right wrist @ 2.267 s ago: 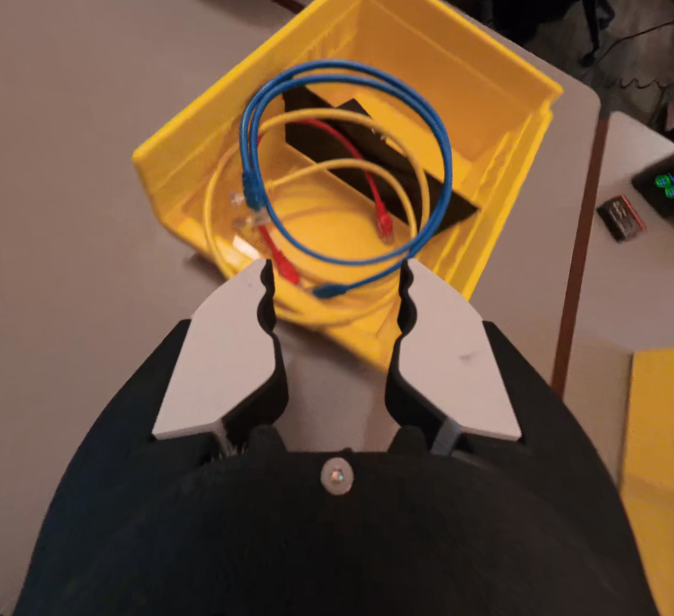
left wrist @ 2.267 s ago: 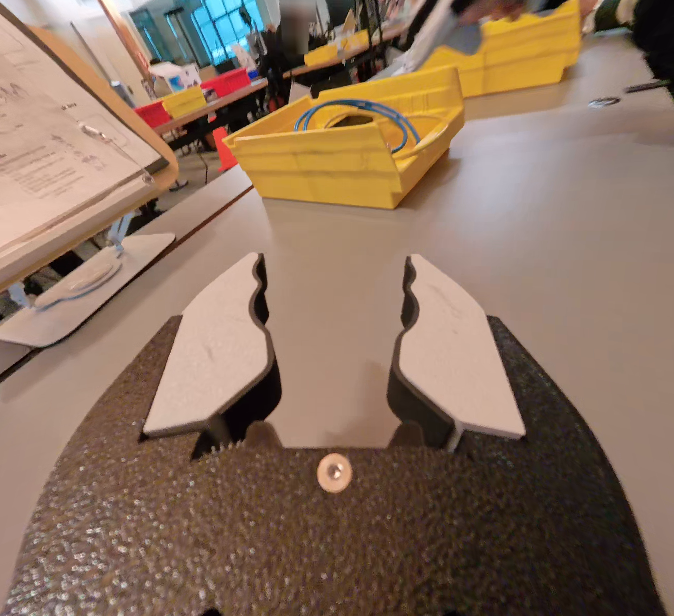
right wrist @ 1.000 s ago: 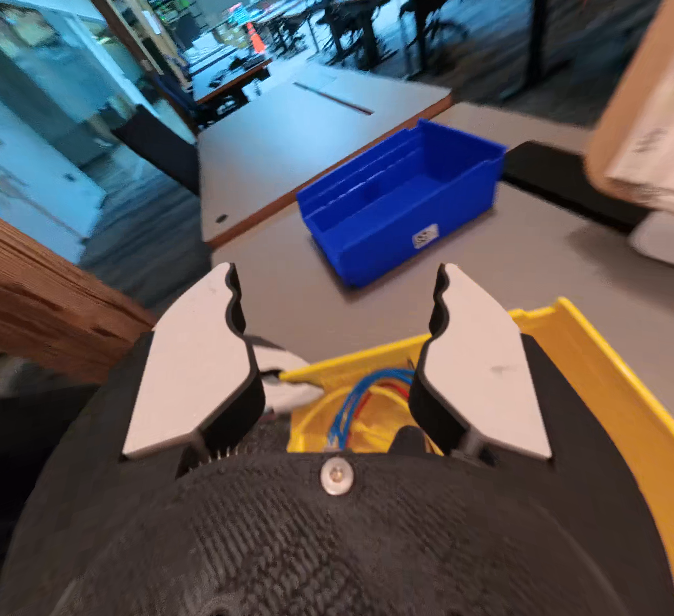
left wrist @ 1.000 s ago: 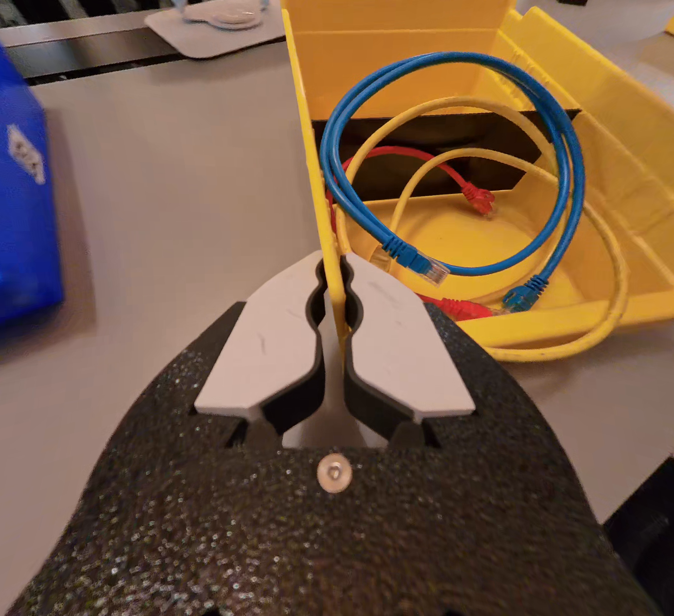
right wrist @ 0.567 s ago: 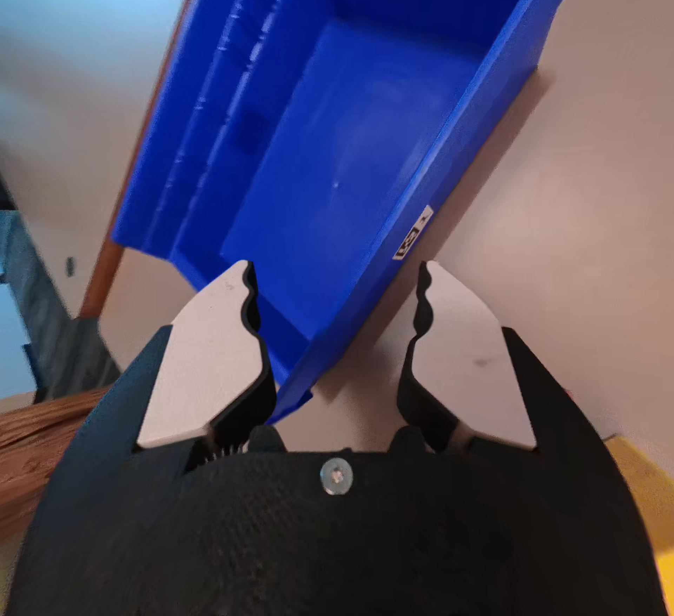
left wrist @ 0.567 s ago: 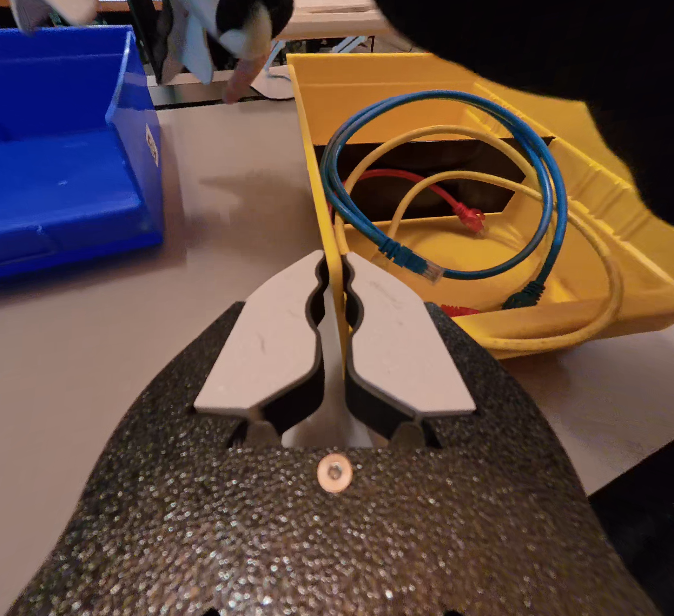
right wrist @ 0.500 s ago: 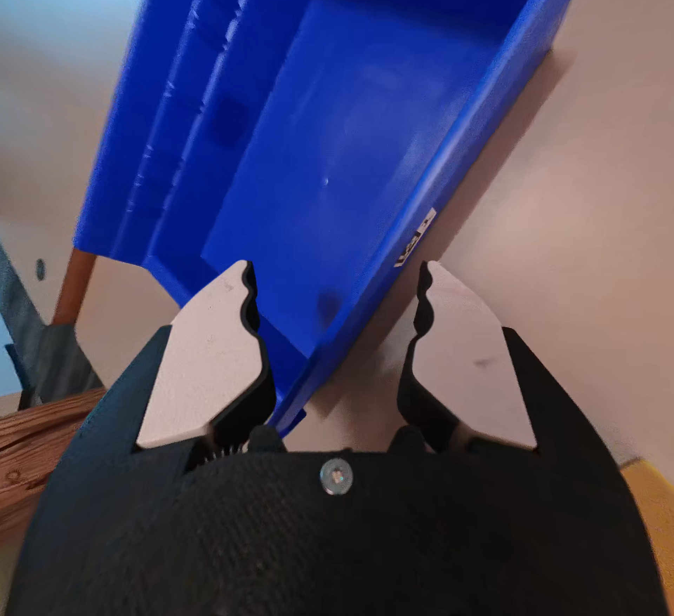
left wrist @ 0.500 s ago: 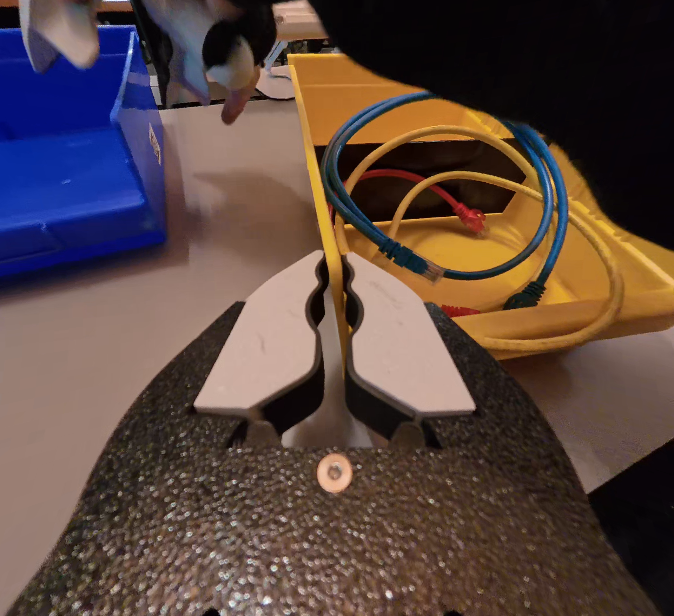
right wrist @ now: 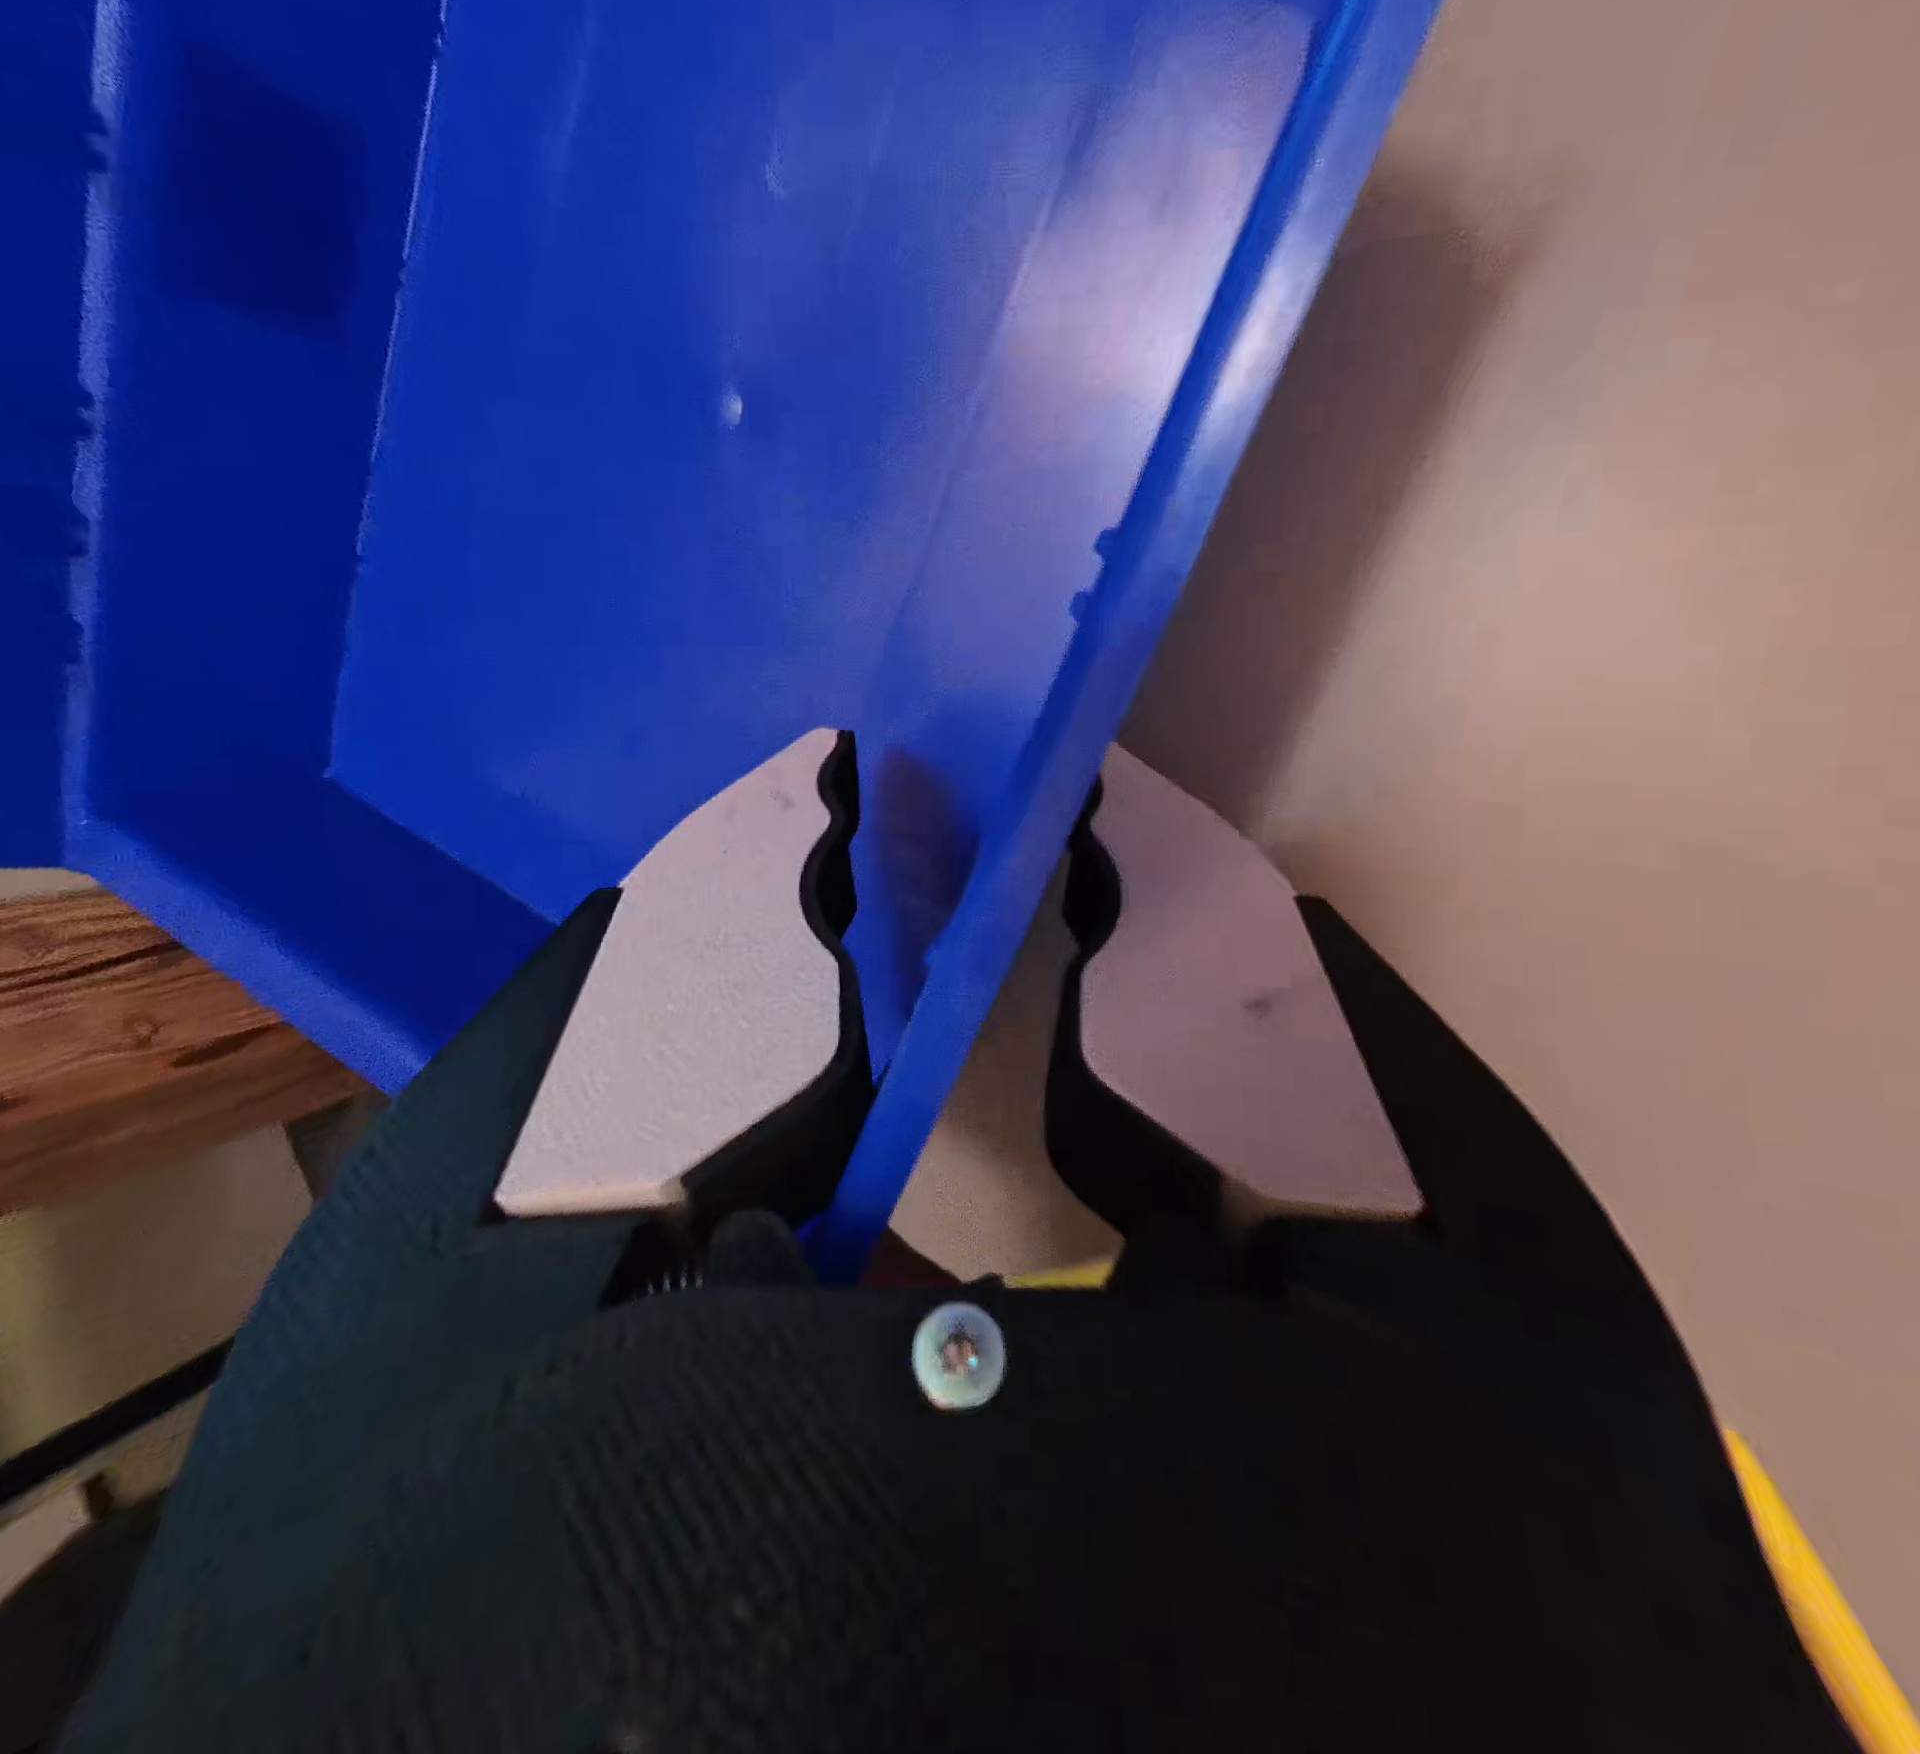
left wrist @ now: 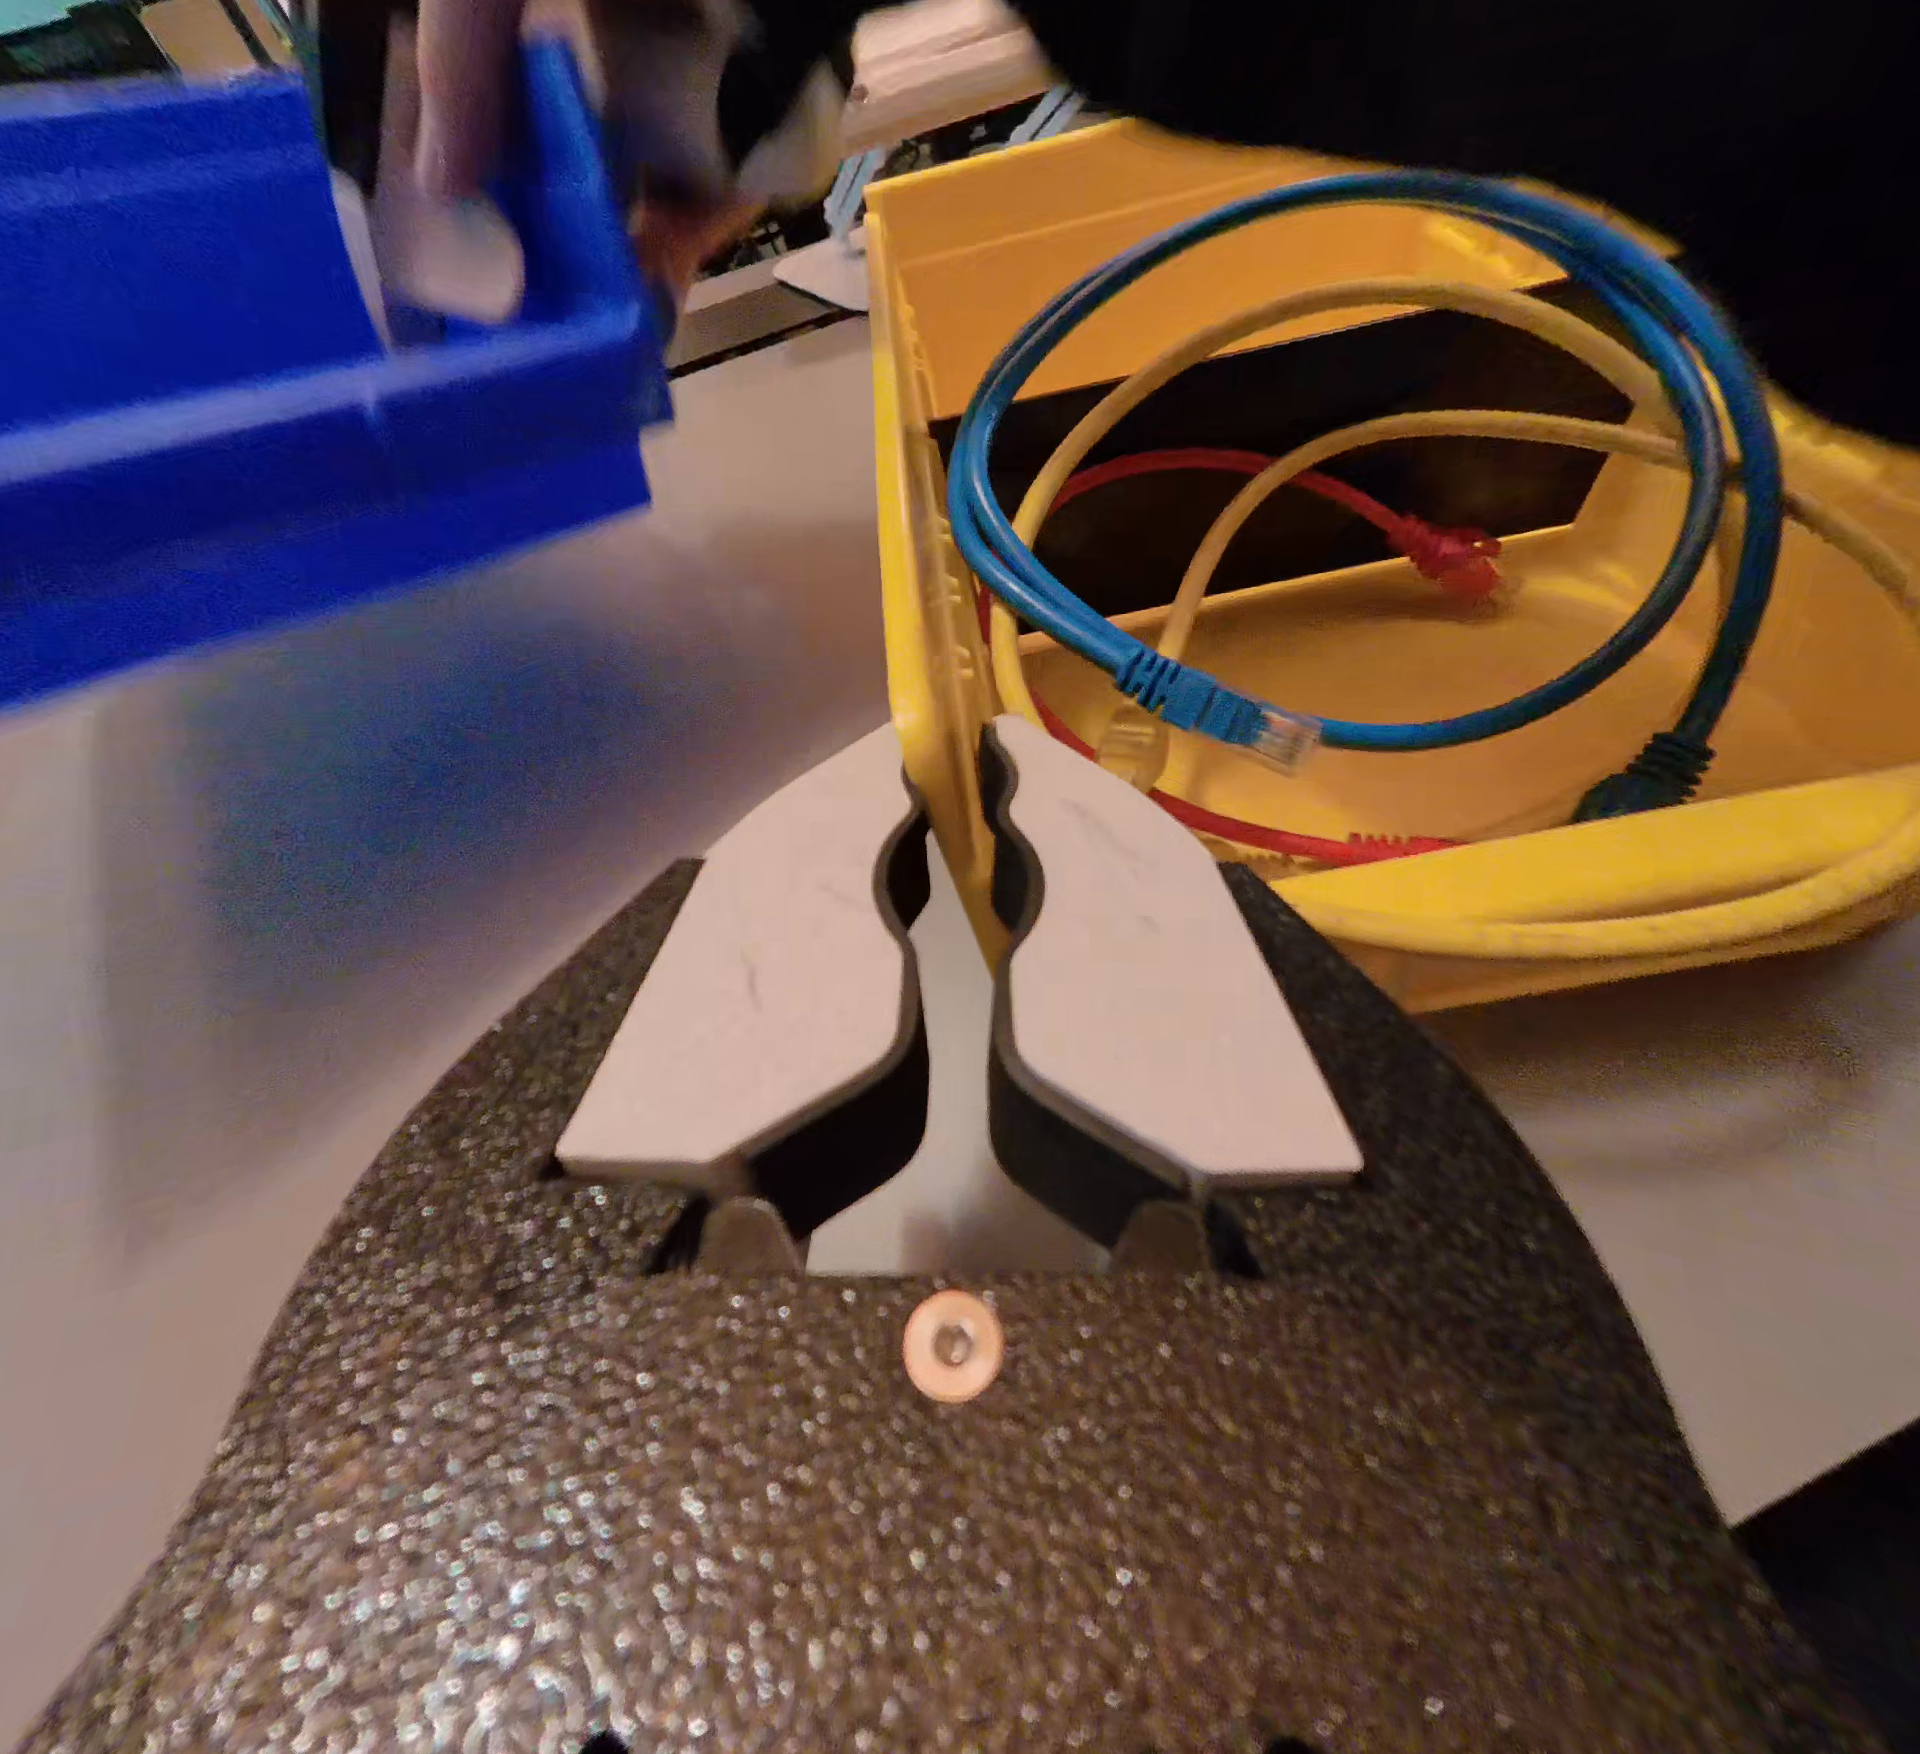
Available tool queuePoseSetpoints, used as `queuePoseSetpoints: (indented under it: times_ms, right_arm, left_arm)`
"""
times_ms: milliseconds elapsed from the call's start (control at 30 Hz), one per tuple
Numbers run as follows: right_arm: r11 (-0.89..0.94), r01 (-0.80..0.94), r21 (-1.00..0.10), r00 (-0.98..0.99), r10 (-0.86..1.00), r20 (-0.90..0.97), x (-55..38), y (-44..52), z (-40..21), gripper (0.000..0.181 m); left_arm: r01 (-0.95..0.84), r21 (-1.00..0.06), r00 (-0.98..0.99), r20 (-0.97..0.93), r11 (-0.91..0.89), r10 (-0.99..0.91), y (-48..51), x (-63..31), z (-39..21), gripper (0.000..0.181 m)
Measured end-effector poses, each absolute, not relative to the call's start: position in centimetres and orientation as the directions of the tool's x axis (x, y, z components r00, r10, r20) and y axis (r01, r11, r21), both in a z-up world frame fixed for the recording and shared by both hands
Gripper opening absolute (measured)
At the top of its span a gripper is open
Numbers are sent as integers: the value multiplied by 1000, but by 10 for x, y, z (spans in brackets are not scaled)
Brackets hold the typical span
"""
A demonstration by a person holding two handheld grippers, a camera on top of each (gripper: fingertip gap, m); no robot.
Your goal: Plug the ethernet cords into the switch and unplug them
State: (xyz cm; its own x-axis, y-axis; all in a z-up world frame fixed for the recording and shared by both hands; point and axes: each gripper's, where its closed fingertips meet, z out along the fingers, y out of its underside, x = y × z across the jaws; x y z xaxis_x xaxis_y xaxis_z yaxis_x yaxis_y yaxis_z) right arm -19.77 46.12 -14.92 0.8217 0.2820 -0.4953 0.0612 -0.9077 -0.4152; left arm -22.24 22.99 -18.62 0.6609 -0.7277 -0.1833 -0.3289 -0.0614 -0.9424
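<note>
The left gripper (left wrist: 951, 805) is pinching the near-left wall of the yellow bin (left wrist: 1143, 229). The right gripper (right wrist: 961, 785) is closing around the blue bin's (right wrist: 665, 270) side wall. The ethernet cords, blue (left wrist: 1704, 416), yellow (left wrist: 1403, 296) and red (left wrist: 1278, 834), are lying coiled in the yellow bin: probably light, limp, best gripped at the stiff plug boots. The black slab (left wrist: 1299, 447) beneath is possibly the switch.

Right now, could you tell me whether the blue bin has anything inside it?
Empty, as far as it shows. The right wrist view looks straight into the blue bin and shows only bare floor and walls; the right gripper is shut on its side wall.
</note>
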Motion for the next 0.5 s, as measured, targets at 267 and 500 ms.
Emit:
queuePoseSetpoints:
  times_ms: [267,500]
  right_arm:
    - [-702,146,-698,791,506,-344,-57,388,2,37]
    - [-771,47,-635,943,245,-227,157,283,-79,38]
  left_arm:
    - [-325,-938,711,-159,-120,-685,275,-268,-187,8]
    - [-227,-943,802,-40,-242,-596,360,-324,-188,8]
